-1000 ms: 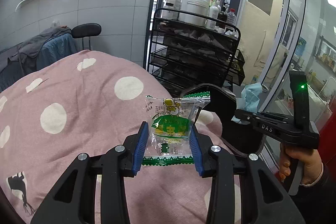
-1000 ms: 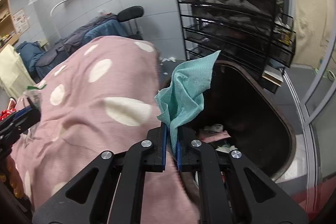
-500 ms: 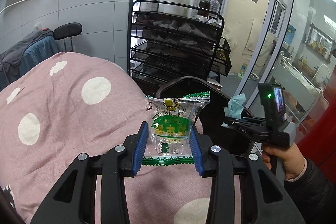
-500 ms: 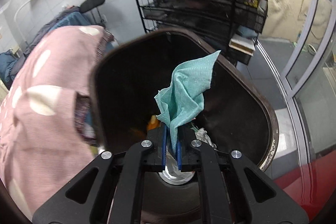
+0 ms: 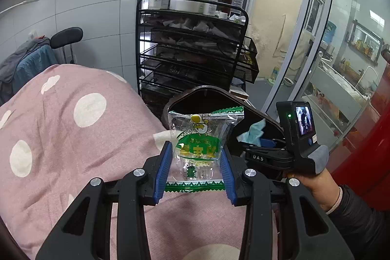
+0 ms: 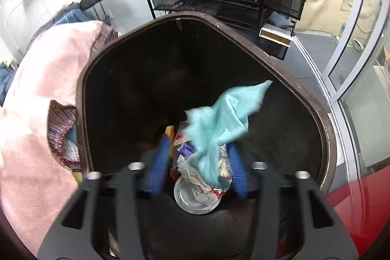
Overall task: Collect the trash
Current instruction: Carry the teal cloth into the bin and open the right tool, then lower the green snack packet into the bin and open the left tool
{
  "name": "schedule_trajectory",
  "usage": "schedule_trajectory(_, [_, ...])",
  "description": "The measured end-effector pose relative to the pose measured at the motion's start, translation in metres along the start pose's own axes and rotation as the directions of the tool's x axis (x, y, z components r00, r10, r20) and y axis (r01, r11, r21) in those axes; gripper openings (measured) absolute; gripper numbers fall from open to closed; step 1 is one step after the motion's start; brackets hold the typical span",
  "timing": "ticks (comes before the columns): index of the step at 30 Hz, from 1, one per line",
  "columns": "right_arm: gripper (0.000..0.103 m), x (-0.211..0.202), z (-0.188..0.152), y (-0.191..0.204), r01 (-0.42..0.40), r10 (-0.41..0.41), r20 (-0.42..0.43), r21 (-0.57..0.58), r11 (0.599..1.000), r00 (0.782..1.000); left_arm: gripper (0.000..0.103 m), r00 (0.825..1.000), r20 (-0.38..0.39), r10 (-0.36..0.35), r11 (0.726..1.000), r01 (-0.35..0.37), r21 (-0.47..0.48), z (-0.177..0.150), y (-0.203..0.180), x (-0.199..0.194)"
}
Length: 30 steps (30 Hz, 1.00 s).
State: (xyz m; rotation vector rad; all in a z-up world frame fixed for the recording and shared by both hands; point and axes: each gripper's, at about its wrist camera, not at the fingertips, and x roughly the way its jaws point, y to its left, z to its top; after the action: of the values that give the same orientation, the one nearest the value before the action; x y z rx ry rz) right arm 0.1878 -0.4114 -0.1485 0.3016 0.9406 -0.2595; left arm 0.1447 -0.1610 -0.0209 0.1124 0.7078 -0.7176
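My left gripper [image 5: 196, 168] is shut on a clear green-printed snack wrapper [image 5: 198, 143] and holds it over the pink dotted blanket [image 5: 68, 128], just short of the dark brown trash bin [image 5: 209, 91]. My right gripper [image 6: 198, 162] is open over the bin's mouth [image 6: 243, 35]. The teal cloth [image 6: 219, 123] is loose between its blue pads and falls, blurred, toward the trash inside. In the left wrist view the right gripper [image 5: 265, 155] hangs over the bin with the cloth [image 5: 252, 129] at its tip.
A black wire rack [image 5: 192, 50] with bottles on top stands behind the bin. Glass doors [image 5: 316, 52] are at the right. A red surface [image 6: 353, 199] borders the bin's right side. The bin holds crumpled paper and a can [image 6: 197, 194].
My right gripper has opened and let go of the teal cloth, which drops into the bin. The left gripper has moved closer to the bin, still holding the wrapper.
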Motion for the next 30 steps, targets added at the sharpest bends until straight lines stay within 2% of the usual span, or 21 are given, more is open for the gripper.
schedule_trajectory(12, [0.056,-0.024,-0.004,0.004,-0.015,0.015,0.049,0.007,1.0,0.999,0.038,0.999,-0.027,-0.043,0.999,0.043,0.013,0.01,-0.014,0.019])
schedule_trajectory(14, [0.065,-0.031,-0.007,0.004,-0.017,0.016,0.068,0.013,1.0,0.998,0.038,0.998,-0.032,-0.049,0.999,0.05,0.02,0.013,-0.018,0.023])
schedule_trajectory(21, [0.068,-0.057,-0.02,0.0,-0.026,0.024,0.109,0.017,1.0,0.994,0.038,0.996,-0.061,-0.06,0.997,0.063,0.041,0.02,-0.03,0.043])
schedule_trajectory(30, [0.069,-0.082,-0.038,-0.012,-0.028,0.022,0.134,0.037,0.999,0.991,0.039,0.989,-0.135,-0.064,0.995,0.074,0.07,0.027,-0.048,0.08])
